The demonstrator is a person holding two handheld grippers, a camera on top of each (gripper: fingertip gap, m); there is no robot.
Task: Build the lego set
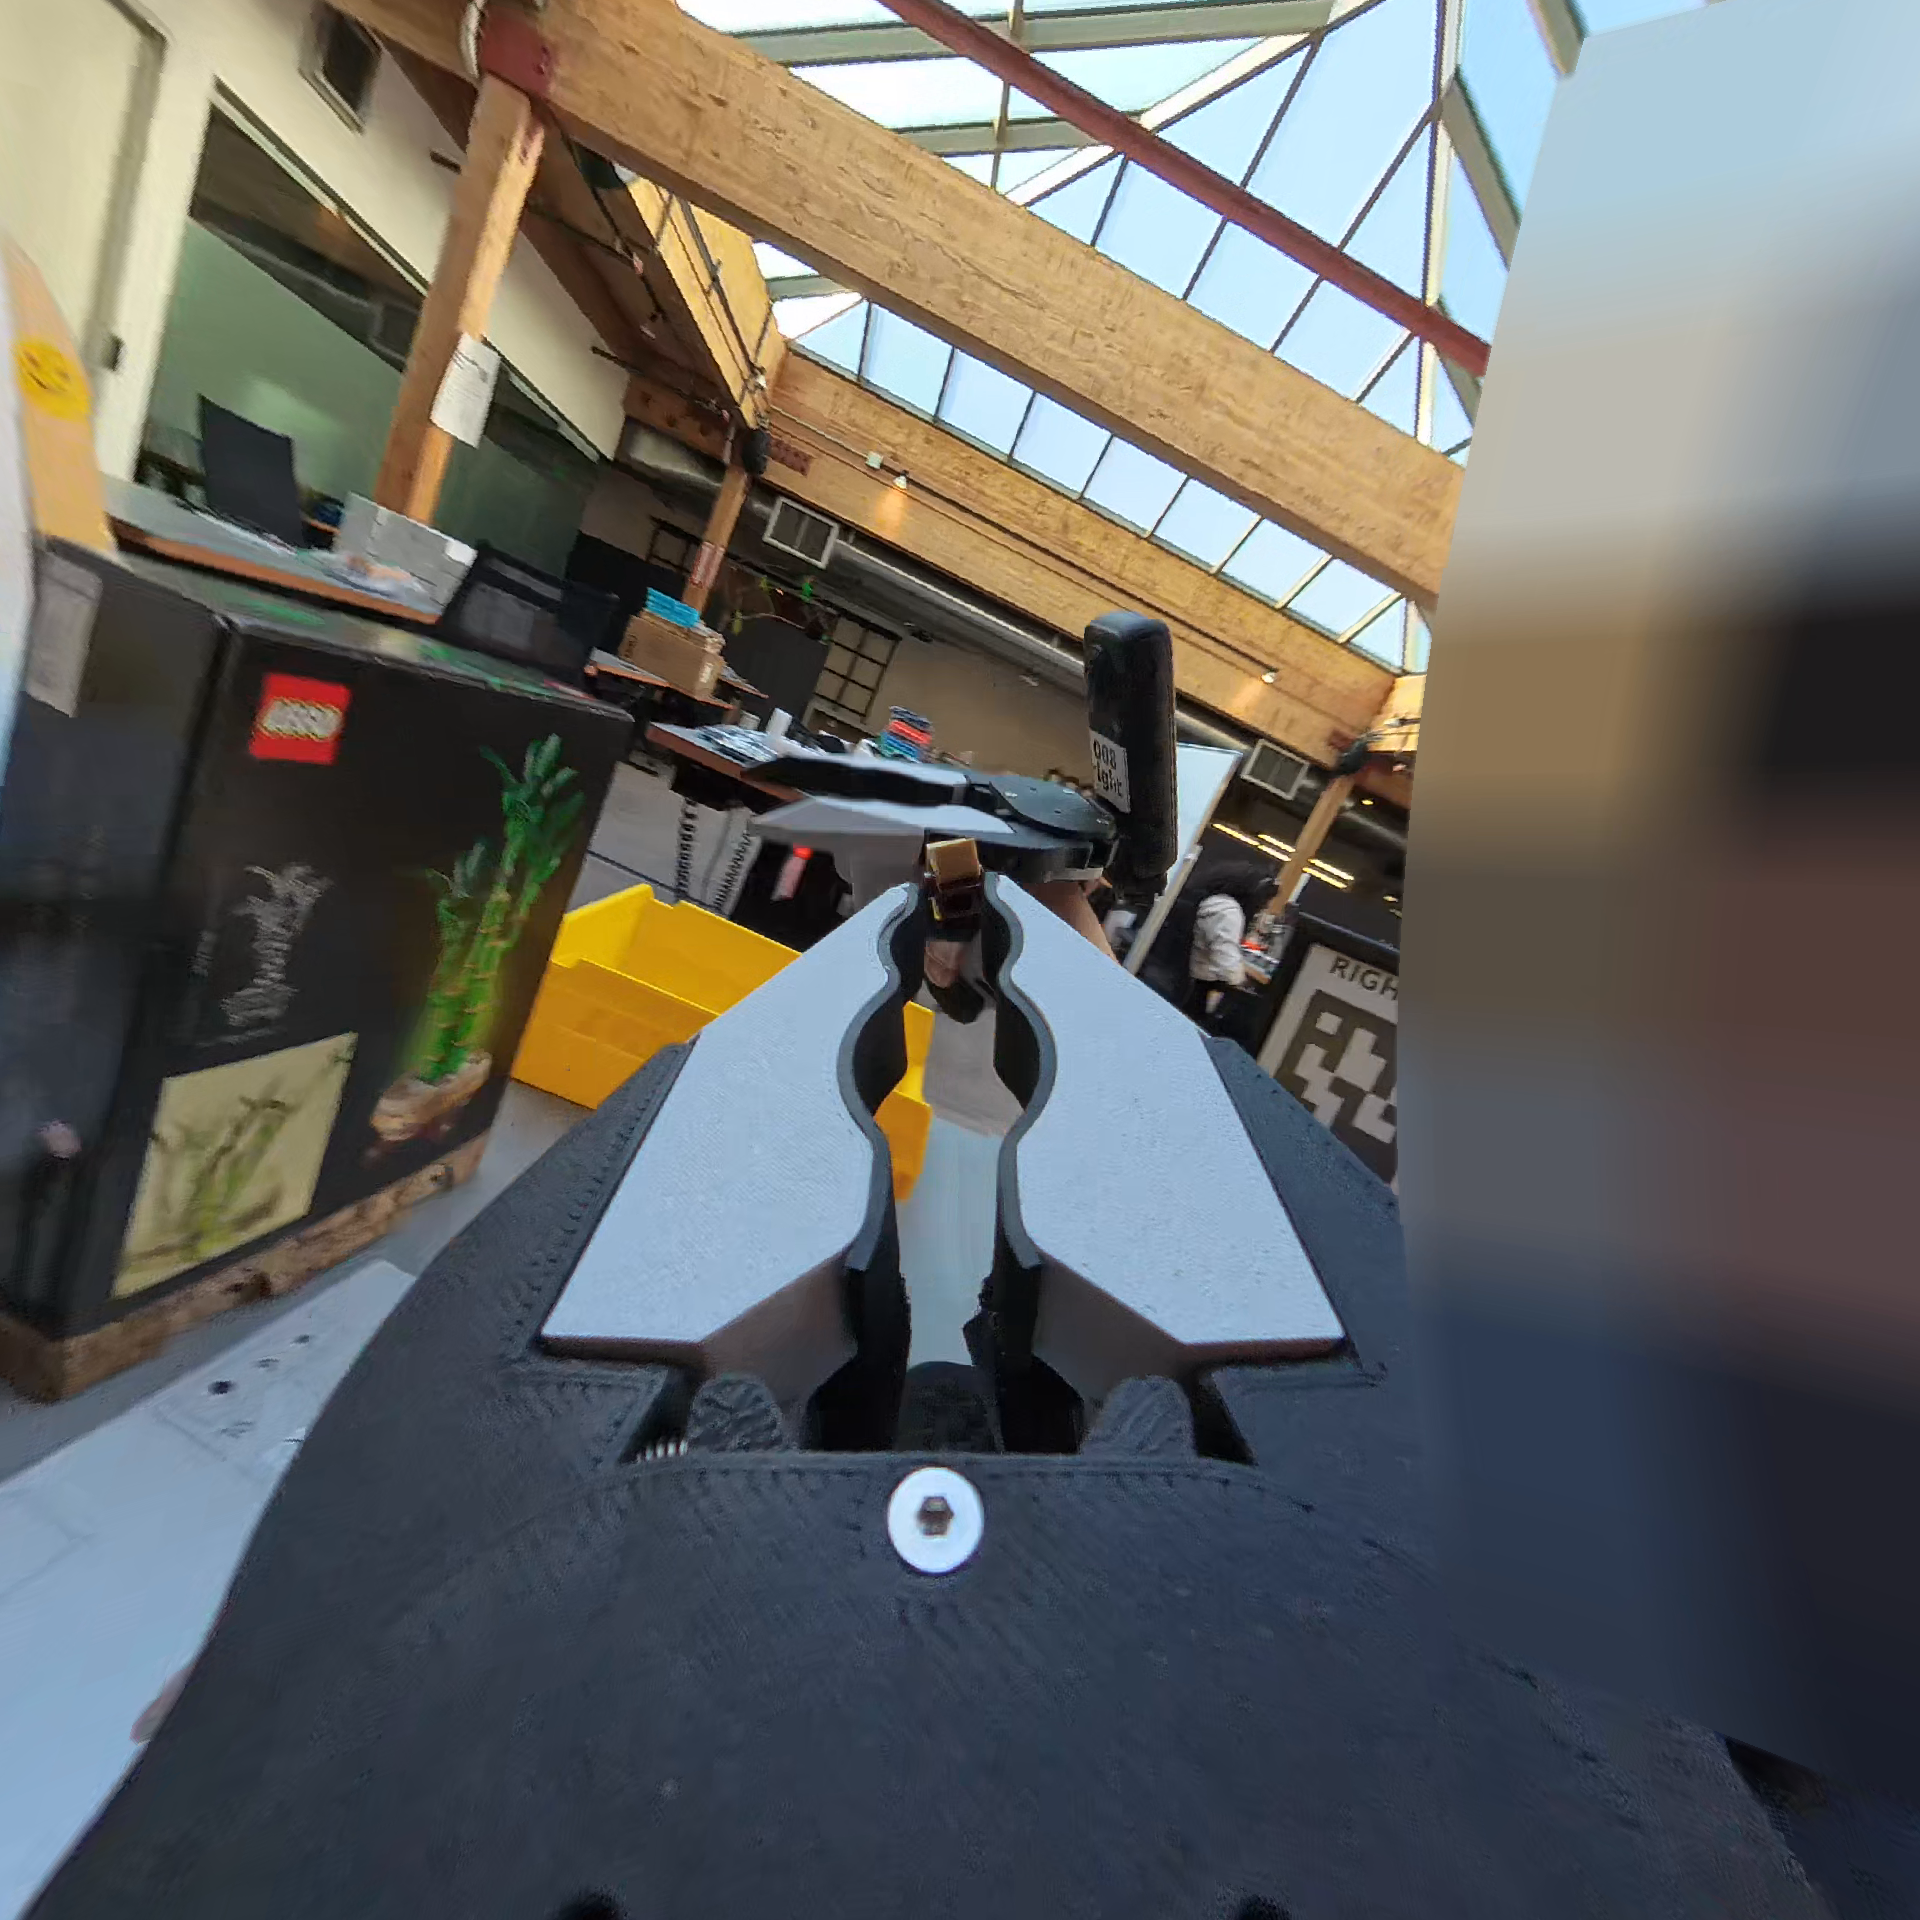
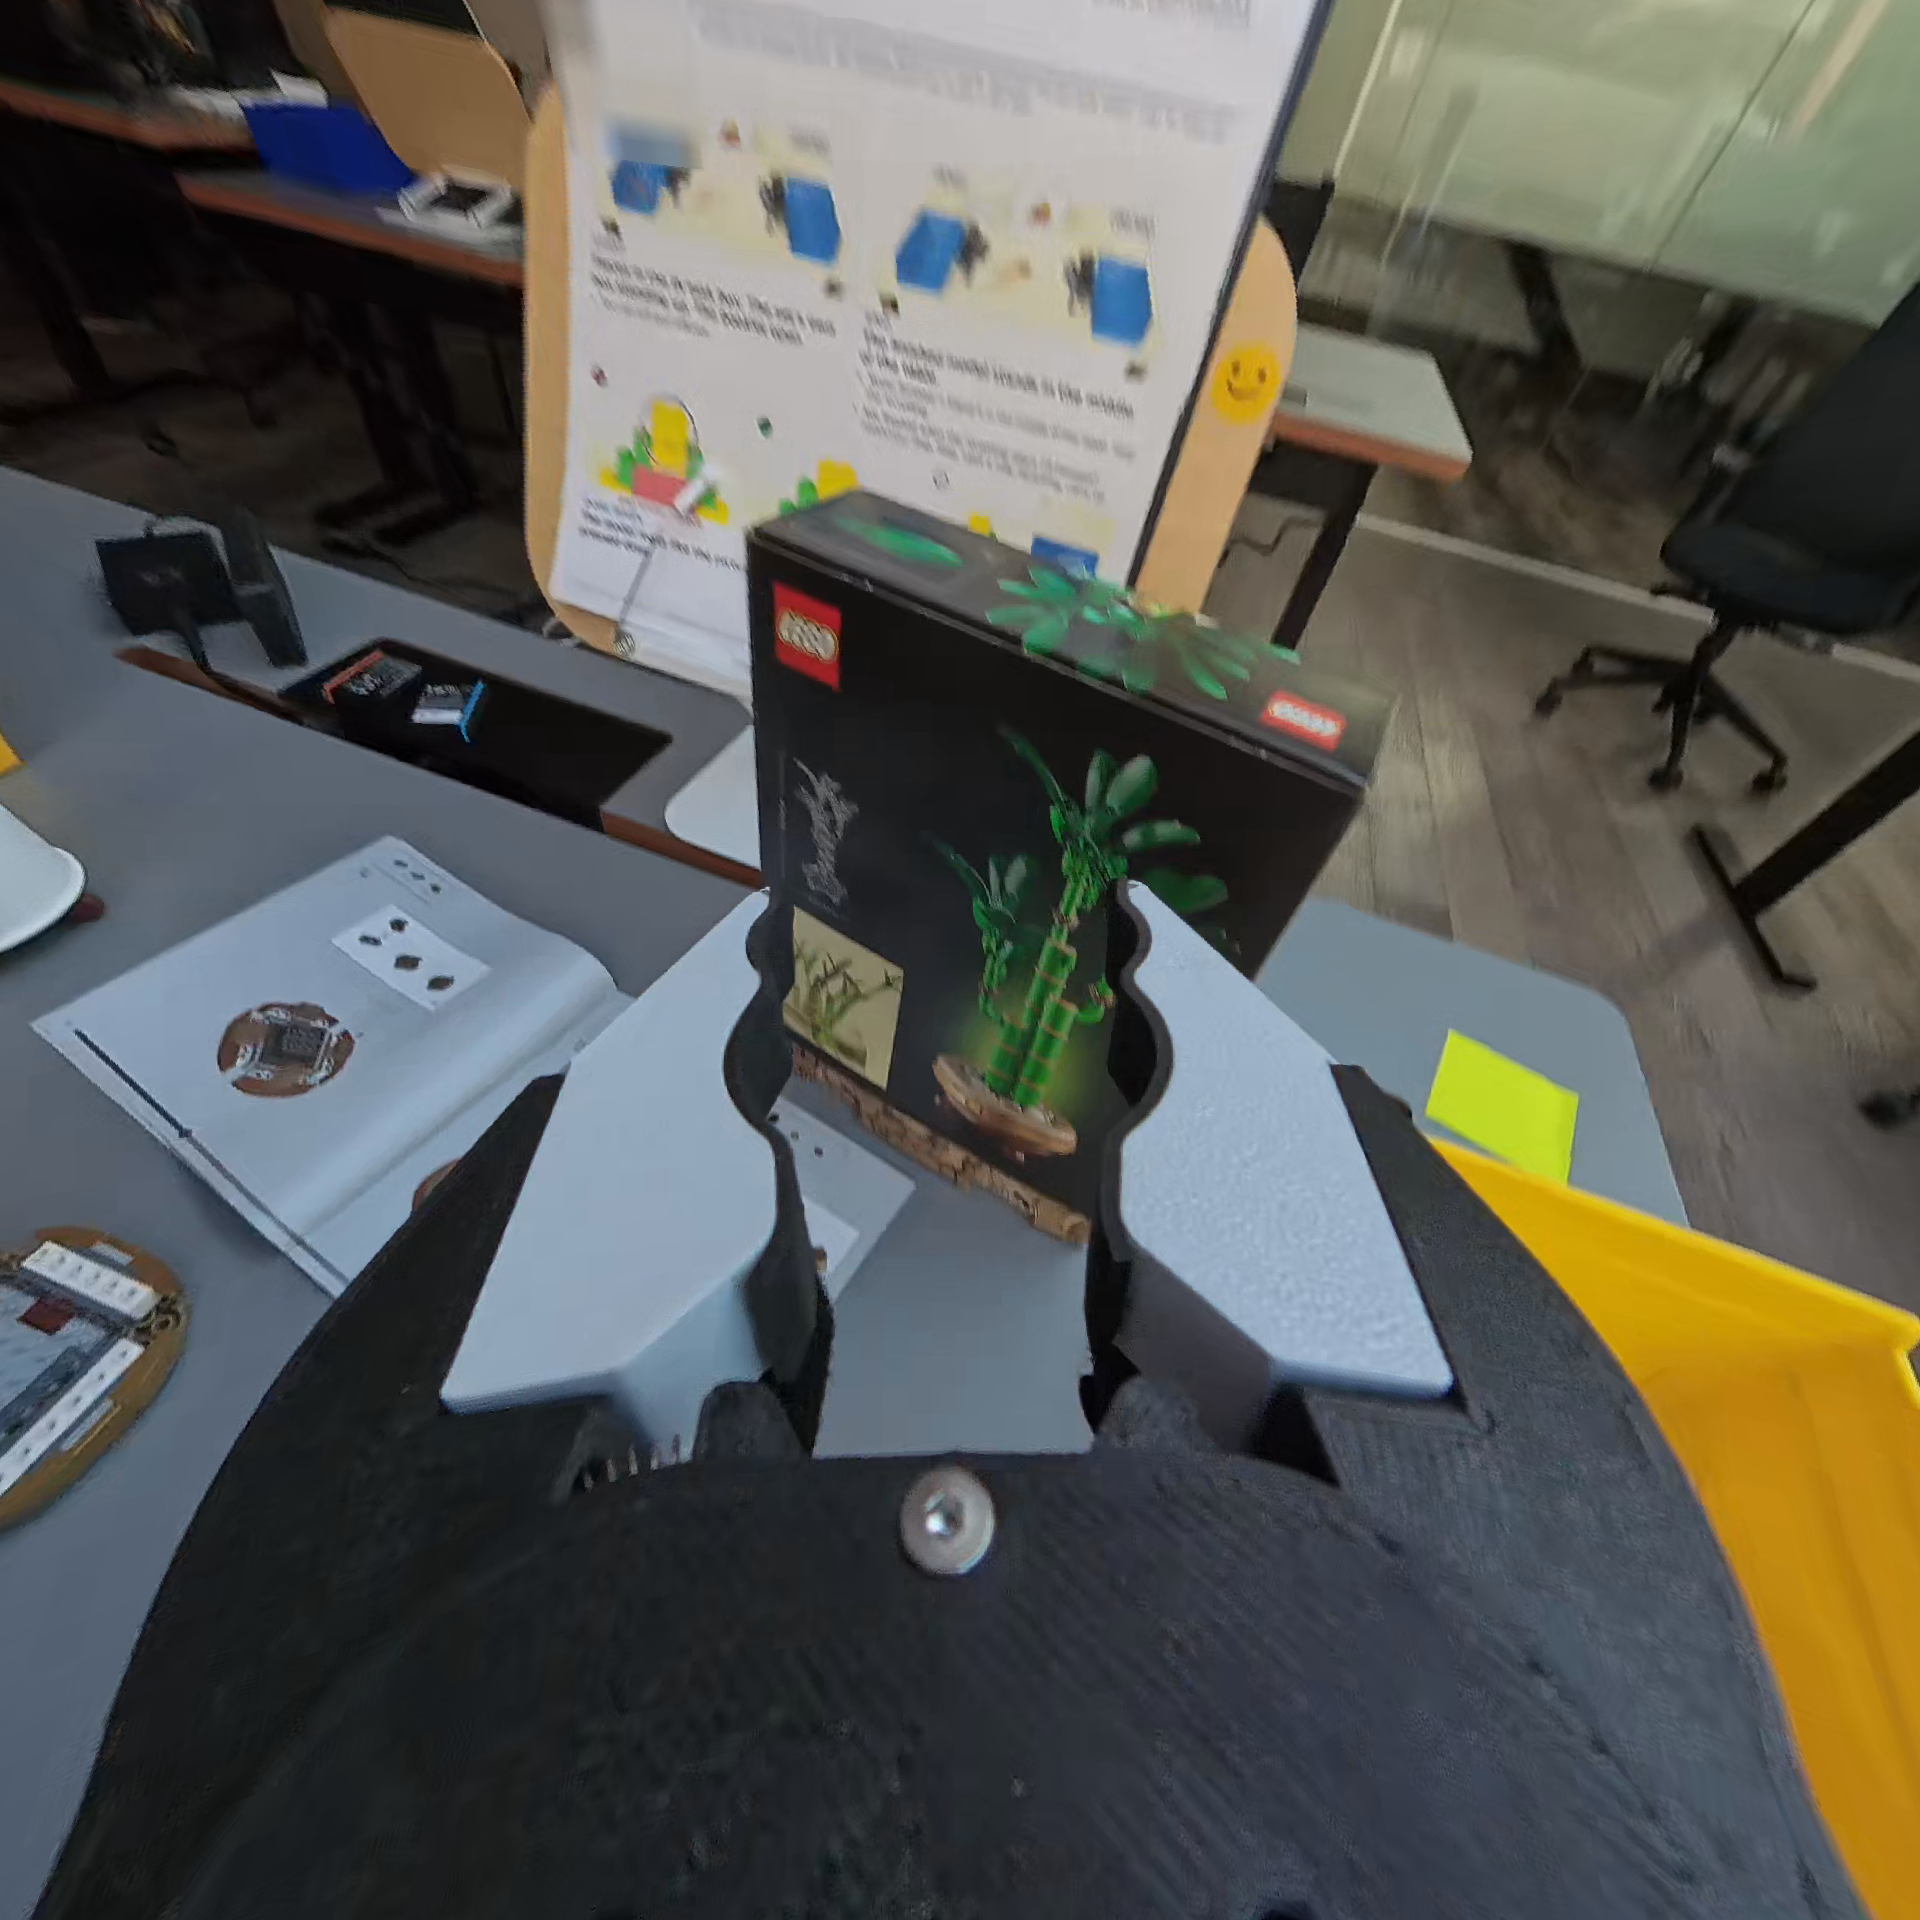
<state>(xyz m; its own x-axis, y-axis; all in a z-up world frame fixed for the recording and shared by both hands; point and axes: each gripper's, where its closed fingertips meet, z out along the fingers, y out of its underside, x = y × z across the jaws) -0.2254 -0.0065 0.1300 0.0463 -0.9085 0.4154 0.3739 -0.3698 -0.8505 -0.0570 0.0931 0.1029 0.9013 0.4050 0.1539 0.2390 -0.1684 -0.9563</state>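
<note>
Left gripper (image 1: 954, 902): fingers narrow, holding a small tan-and-brown lego piece (image 1: 952, 878) at their tips, raised above the table. Right gripper (image 2: 945, 920): fingers wide, empty, facing the lego box (image 2: 1039, 831) on the table (image 2: 208, 769).

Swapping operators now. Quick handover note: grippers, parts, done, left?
Left gripper: shut on a small tan and brown piece, raised off the table.
Right gripper: open, empty, pointing at the set's box.
Round brown base, partly built, lies at the table's left edge; the manual is open beside it. Yellow bin sits to the right.
Done: the base is started.
Left: seat the held piece, then build the rest.
</note>
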